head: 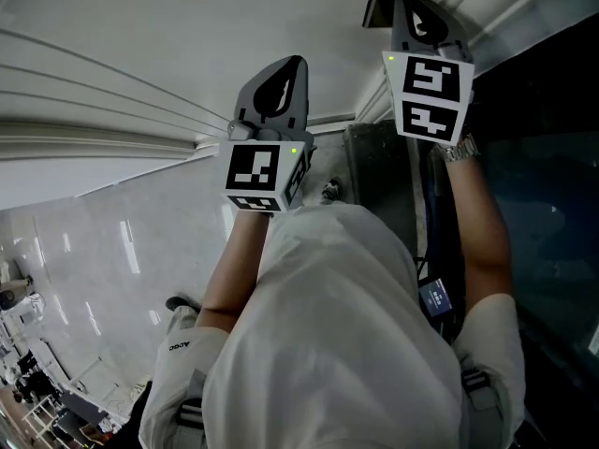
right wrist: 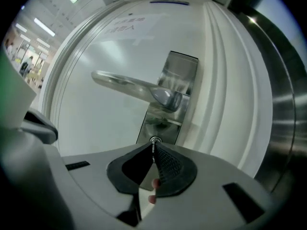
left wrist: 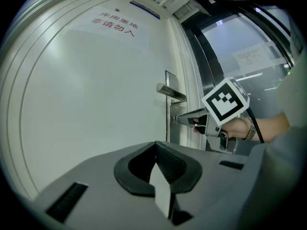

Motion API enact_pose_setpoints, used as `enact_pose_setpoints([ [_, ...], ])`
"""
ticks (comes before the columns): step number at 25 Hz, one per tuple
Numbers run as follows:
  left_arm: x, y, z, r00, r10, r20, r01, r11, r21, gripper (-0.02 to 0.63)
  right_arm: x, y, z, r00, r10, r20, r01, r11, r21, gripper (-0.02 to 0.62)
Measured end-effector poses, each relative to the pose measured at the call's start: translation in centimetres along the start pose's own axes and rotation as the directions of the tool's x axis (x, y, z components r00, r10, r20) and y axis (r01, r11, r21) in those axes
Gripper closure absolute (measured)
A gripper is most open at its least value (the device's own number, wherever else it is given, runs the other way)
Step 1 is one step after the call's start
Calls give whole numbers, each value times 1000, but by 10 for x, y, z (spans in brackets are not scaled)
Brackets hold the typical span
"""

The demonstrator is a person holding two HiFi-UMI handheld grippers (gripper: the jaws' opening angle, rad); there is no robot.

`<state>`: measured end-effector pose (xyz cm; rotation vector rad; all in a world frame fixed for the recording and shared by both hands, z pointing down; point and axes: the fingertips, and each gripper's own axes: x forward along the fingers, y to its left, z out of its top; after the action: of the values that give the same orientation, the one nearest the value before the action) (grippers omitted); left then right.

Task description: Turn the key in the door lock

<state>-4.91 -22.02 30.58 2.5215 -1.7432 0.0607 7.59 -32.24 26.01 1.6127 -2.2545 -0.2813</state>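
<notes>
A white door (left wrist: 96, 80) carries a steel lever handle (right wrist: 129, 84) on a tall lock plate (right wrist: 178, 78). Below the handle sits the round keyhole cylinder (right wrist: 154, 140) with a thin key in it. My right gripper (right wrist: 154, 145) points at the plate, rolled to one side, and its pads are pinched together on the key's head. From the left gripper view the right gripper (left wrist: 181, 119) reaches the plate just under the handle (left wrist: 170, 91). My left gripper (left wrist: 156, 147) hangs back from the door, shut with nothing in it. The head view shows both, the left gripper (head: 281, 87) and the right gripper (head: 416, 26).
Red print (left wrist: 114, 24) is high on the door. A dark glass panel (left wrist: 240, 51) with a paper notice (left wrist: 254, 56) stands right of the door frame. A polished floor (head: 94, 251) spreads to the left, with a lit corridor (right wrist: 24, 56) beyond.
</notes>
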Motion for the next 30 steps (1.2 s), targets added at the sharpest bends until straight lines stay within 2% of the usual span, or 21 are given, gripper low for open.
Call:
enact_pose_setpoints([
  [3, 1, 0, -1, 1000, 0, 0, 0, 1000, 0, 598, 2, -3, -3, 999, 47, 1, -46, 973, 225, 583],
  [6, 2, 0, -2, 1000, 1, -5, -1, 1000, 3, 598, 3, -5, -6, 996, 85, 13, -82, 898, 432, 583],
  [8, 1, 0, 0, 1000, 2, -1, -2, 1000, 6, 598, 2, -7, -6, 994, 105, 23, -101, 831, 547, 583],
  [12, -3, 4, 1, 1000, 12, -4, -12, 1000, 10, 598, 0, -8, -5, 990, 122, 65, -130, 663, 737, 583],
  [15, -7, 9, 3, 1000, 25, -7, -25, 1000, 15, 598, -1, -8, -3, 989, 116, 97, -145, 553, 820, 584],
  [17, -10, 11, 5, 999, 35, -7, -35, 999, 18, 598, -3, -9, -1, 987, 114, 117, -157, 468, 870, 584],
  [19, -13, 11, 7, 999, 43, -6, -42, 999, 21, 598, -5, -11, -1, 983, 114, 141, -173, 360, 917, 584],
  [22, -14, 10, 8, 999, 46, -7, -46, 999, 27, 598, -7, -12, -3, 977, 113, 182, -198, 159, 967, 584],
  [23, -13, 10, 7, 999, 46, -7, -45, 999, 28, 598, -7, -13, -3, 976, 110, 190, -201, 106, 974, 584],
  [26, -10, 10, 6, 999, 41, -10, -41, 999, 29, 598, -3, -14, -6, 973, 104, 206, -208, 9, 978, 584],
  [30, -9, 6, 3, 999, 35, -15, -34, 999, 31, 598, -2, -13, -11, 966, 113, 231, -214, -143, 966, 584],
])
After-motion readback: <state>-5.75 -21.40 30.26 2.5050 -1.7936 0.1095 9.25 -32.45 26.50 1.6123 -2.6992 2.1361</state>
